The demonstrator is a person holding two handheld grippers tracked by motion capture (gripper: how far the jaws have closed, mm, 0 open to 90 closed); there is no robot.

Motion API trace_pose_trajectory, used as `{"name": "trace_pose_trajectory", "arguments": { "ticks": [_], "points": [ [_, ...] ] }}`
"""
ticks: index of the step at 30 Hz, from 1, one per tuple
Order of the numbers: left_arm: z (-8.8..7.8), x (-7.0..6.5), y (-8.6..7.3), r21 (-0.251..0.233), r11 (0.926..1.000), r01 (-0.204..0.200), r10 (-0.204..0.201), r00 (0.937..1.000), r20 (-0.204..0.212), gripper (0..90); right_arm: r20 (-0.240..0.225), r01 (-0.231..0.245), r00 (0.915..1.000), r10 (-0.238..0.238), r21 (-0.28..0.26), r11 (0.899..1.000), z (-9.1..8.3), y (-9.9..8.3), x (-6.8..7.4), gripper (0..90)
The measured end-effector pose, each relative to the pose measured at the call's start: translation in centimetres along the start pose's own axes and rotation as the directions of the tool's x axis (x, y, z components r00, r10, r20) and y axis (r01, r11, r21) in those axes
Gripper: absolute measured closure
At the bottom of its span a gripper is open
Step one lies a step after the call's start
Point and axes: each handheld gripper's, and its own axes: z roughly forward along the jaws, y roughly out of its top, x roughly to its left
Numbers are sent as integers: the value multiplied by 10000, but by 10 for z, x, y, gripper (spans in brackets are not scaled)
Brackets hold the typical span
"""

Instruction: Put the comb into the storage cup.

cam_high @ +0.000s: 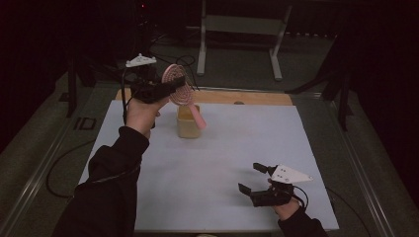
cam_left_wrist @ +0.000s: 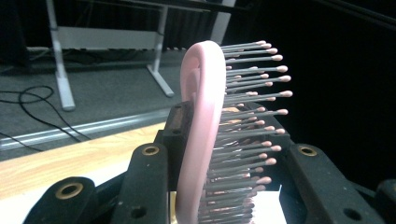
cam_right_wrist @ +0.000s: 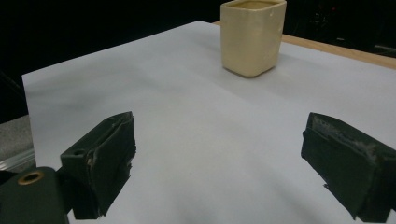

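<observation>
Left tool point(cam_high: 170, 89): I hold it raised above the far left part of the counter point(cam_high: 222, 163); its jaws are clenched on the brush point(cam_high: 179, 86)
Brush: pink, round head between my left jaws; in the left gripper view the head point(cam_left_wrist: 198, 135) stands on edge with its bristles pointing right; handle point(cam_high: 197, 116) slants down, its end at the cup's mouth; I cannot tell whether it touches the rim
Cup point(cam_high: 188, 123): cream, upright on the white sheet, just below and right of my left tool; also seen ahead in the right gripper view point(cam_right_wrist: 252, 36)
Right tool point(cam_high: 256, 178): low over the near right of the counter; jaws released, spread wide, nothing between them; well apart from the cup
</observation>
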Motion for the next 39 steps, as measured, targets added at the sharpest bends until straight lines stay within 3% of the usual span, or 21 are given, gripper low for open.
{"name": "trace_pose_trajectory", "arguments": {
  "ticks": [20,30,38,39],
  "points": [
    [-6,22,29,-614,9980,129,-191,9948,-1005,660,13,-2,10000,2,32,10000,-1,0,0,97],
    [5,32,26,-785,9966,250,-356,9900,-1368,660,-24,-6,10000,7,56,10000,-1,0,1,97],
    [19,37,14,-760,9968,244,-359,9873,-1546,660,-28,25,10000,-25,44,10000,0,0,1,97],
    [23,40,10,-769,9963,388,-499,9877,-1480,660,-35,8,10000,-8,50,10000,0,-1,1,97]
  ]
}}
